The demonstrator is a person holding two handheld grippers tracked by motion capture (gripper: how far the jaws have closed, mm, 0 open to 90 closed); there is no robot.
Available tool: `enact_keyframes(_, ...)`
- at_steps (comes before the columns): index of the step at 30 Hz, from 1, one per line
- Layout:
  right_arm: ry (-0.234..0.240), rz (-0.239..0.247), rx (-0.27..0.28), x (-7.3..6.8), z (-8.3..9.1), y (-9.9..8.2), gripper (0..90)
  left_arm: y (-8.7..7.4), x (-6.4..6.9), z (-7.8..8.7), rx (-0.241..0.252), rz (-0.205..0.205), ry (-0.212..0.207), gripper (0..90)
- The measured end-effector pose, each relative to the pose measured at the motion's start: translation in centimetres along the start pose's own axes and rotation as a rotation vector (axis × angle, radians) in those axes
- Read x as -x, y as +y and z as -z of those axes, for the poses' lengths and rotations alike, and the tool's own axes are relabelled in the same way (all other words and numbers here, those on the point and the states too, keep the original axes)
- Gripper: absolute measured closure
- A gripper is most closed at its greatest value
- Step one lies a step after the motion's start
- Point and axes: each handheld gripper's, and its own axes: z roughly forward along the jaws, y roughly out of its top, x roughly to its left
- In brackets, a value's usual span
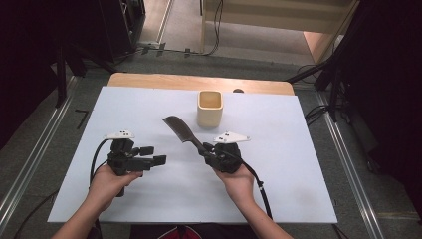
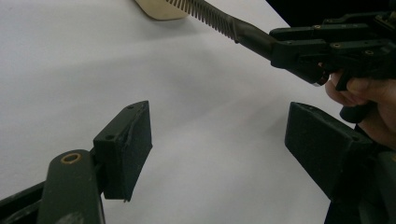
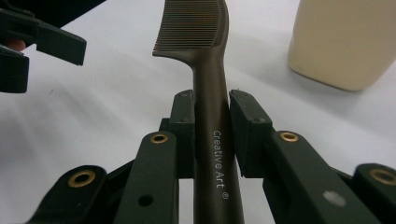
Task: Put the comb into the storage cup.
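Note:
A dark brown comb (image 1: 180, 131) with a long handle is clamped by its handle in my right gripper (image 1: 205, 151), teeth end pointing up-left above the white table. In the right gripper view the two pads press both sides of the comb handle (image 3: 212, 135), which reads "Creative Art". A cream square cup (image 1: 209, 108) stands upright just beyond the comb, also seen as the cream cup (image 3: 345, 42) at upper right. My left gripper (image 1: 153, 155) is held at the left, open, with nothing between its fingers (image 2: 126, 149). The comb (image 2: 210, 16) and the right gripper (image 2: 285, 51) cross the top of that view.
The white sheet (image 1: 298, 164) covers most of a wooden table (image 1: 149, 79). Floor rails and cables run along both sides of the table, and dark stands rise at the back corners.

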Motion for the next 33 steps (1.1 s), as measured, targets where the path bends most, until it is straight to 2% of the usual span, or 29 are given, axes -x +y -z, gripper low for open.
enact_keyframes(7,-0.035,0.022,0.032,-0.6,-1.0,0.4,70.2,1.2,-0.1,-0.5,0.019,0.039,0.000,24.6)
enact_keyframes(23,-0.093,-0.023,0.137,-1.8,-3.7,0.6,70.2,3.5,-0.7,-1.7,0.098,0.093,0.037,25.8)
enact_keyframes(27,-0.103,-0.033,0.156,-2.3,-4.4,0.7,70.1,3.9,-0.9,-1.8,0.117,0.106,0.058,25.9)
enact_keyframes(33,-0.136,-0.024,0.195,-2.8,-5.1,0.6,70.1,4.2,-1.4,-2.0,0.137,0.125,0.072,25.9)
